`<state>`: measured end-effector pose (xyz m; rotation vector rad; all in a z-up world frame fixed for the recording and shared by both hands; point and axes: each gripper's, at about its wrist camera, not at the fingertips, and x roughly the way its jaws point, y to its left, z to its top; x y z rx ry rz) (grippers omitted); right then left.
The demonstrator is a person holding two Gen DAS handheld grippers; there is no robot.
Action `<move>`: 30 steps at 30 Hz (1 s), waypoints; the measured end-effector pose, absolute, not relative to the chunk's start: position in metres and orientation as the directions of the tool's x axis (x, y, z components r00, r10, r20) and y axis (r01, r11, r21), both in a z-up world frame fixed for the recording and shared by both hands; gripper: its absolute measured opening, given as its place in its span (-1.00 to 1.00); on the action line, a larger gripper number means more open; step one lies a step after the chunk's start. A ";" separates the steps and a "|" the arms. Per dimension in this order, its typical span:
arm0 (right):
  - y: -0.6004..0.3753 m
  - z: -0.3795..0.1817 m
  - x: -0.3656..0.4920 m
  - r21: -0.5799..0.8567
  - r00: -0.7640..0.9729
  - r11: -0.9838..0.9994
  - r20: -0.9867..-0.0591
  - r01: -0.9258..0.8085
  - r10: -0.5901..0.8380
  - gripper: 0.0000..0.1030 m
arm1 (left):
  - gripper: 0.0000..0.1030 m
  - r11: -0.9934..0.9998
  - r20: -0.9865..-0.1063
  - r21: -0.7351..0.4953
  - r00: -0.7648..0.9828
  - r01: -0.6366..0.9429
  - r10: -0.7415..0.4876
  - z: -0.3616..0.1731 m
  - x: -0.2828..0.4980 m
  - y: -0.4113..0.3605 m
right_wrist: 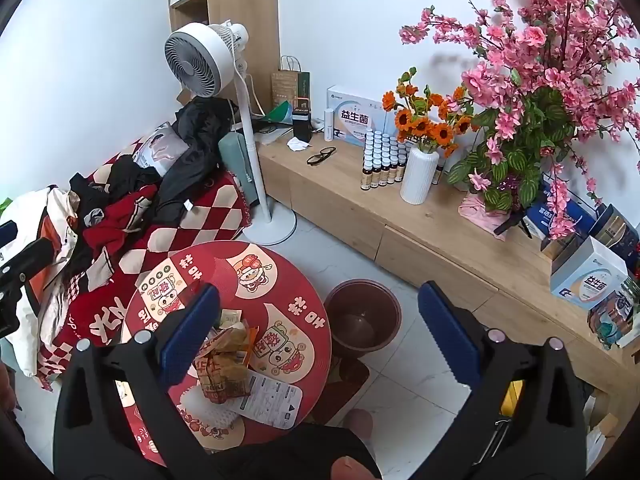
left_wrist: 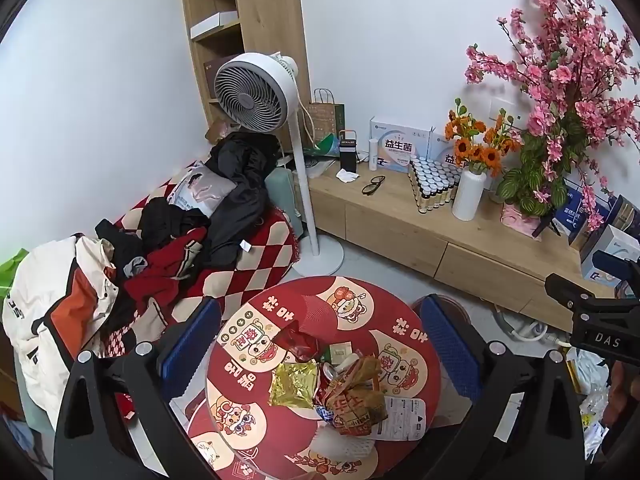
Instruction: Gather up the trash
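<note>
A round red table (left_wrist: pixel 384 300) (right_wrist: pixel 288 276) carries a heap of trash: a red wrapper (left_wrist: pixel 298 342), a gold foil packet (left_wrist: pixel 294 384), a crumpled brown and red paper bag (left_wrist: pixel 356 400) (right_wrist: pixel 224 364), a white foam net (left_wrist: pixel 340 442) (right_wrist: pixel 204 408) and a white printed sheet (left_wrist: pixel 404 420) (right_wrist: pixel 272 398). A brown bin (right_wrist: pixel 362 316) stands on the floor right of the table. My left gripper (left_wrist: pixel 320 348) is open above the trash heap. My right gripper (right_wrist: pixel 318 328) is open above the table's right edge and the bin.
A sofa (left_wrist: pixel 248 272) piled with clothes (left_wrist: pixel 168 240) lies left of the table. A white standing fan (left_wrist: pixel 256 96) is behind it. A low wooden cabinet (left_wrist: pixel 400 216) holds boxes, small bottles, glasses (left_wrist: pixel 373 184), a white vase (left_wrist: pixel 469 194) and pink blossoms (left_wrist: pixel 568 92).
</note>
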<state>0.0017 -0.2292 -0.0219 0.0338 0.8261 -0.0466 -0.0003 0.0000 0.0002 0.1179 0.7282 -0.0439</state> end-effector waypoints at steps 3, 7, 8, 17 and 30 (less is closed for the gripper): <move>-0.229 -0.021 0.002 0.009 0.676 0.998 -0.736 0.054 -0.030 0.89 | 0.90 0.992 -0.666 0.092 0.746 0.081 0.000 0.000 0.000 0.000; -0.230 -0.021 0.002 0.007 0.677 0.999 -0.735 0.054 -0.031 0.89 | 0.90 0.992 -0.667 0.092 0.745 0.082 0.000 0.000 0.000 0.000; -0.230 -0.020 0.002 0.008 0.678 0.999 -0.735 0.054 -0.031 0.89 | 0.90 0.992 -0.668 0.092 0.744 0.083 -0.001 0.000 0.000 0.000; -0.232 -0.019 0.001 0.010 0.681 0.998 -0.732 0.055 -0.031 0.89 | 0.90 0.992 -0.666 0.093 0.746 0.082 0.001 0.000 0.000 0.000; -0.233 -0.017 0.000 0.010 0.683 0.998 -0.730 0.054 -0.030 0.89 | 0.90 0.992 -0.662 0.095 0.750 0.081 0.002 0.000 0.000 0.000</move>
